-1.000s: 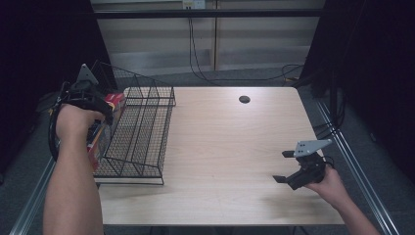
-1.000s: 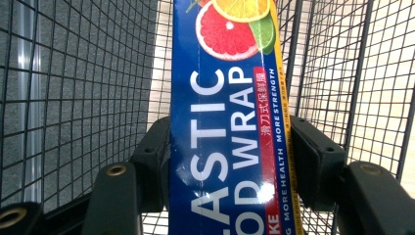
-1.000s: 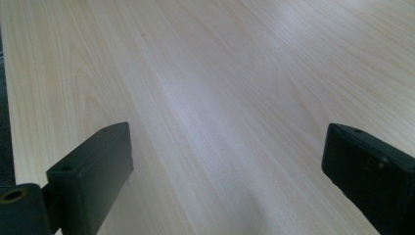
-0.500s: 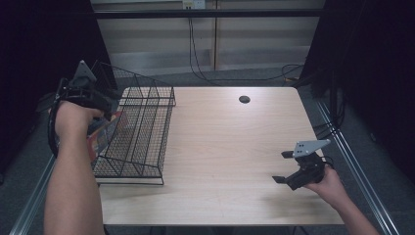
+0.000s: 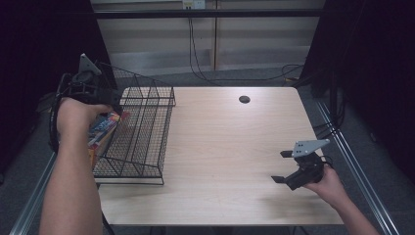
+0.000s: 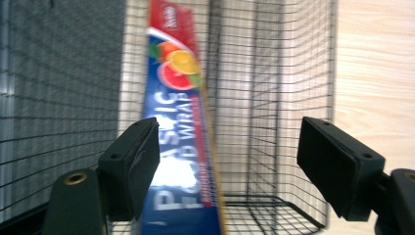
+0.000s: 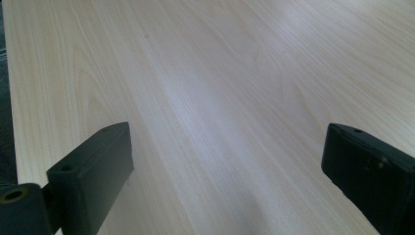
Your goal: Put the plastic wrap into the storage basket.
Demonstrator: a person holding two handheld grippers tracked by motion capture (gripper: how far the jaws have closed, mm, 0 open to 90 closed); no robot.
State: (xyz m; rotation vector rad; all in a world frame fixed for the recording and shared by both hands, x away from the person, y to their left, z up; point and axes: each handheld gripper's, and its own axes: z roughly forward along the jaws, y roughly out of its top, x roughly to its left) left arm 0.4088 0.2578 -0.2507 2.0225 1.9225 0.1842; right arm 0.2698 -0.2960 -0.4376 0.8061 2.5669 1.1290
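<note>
Over the wire basket [image 5: 142,132] at the table's left edge, the left gripper [image 6: 227,166] has just been opening its jaws; the plastic wrap box [image 6: 178,122] stands between them inside the basket, gripped by neither pad. The hand [image 5: 78,115] hides much of that box from above. The right gripper [image 5: 293,169] rests wide open, empty, on the table [image 5: 235,147].

Wire basket [image 5: 142,132] left (tabletop [image 5: 230,147] open)
</note>
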